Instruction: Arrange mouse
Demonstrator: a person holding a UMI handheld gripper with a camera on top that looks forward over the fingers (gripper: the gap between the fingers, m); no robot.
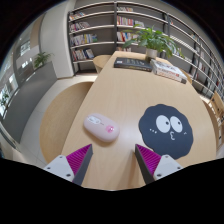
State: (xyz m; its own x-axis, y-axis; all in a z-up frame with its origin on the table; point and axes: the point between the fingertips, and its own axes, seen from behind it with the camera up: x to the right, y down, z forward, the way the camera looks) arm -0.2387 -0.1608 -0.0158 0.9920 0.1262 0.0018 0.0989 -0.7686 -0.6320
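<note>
- Bookshelves (100, 30) lined the back wall of the room, and a light wooden tabletop (115, 100) stretched from them toward the camera.
- On the left side of the tabletop, a white mouse (101, 127) with pinkish markings lay flat, just ahead of the left finger and slightly to its outer side, not touching it.
- At the near edge, the jaws (115, 158) stood open with a wide gap between the two fingers; nothing was held, and bare wood showed between the magenta pads (80, 156).
- To the right, a dark, cloud-shaped mouse pad (165, 127) with a cartoon face lay flat beyond the right finger, well apart from the mouse.
- Farther back, a black keyboard (131, 63) sat near the far end of the tabletop.
- A stack of books (168, 70) rested to the right of it.
- Behind these, a green potted plant (153, 40) stood in front of the shelves.
</note>
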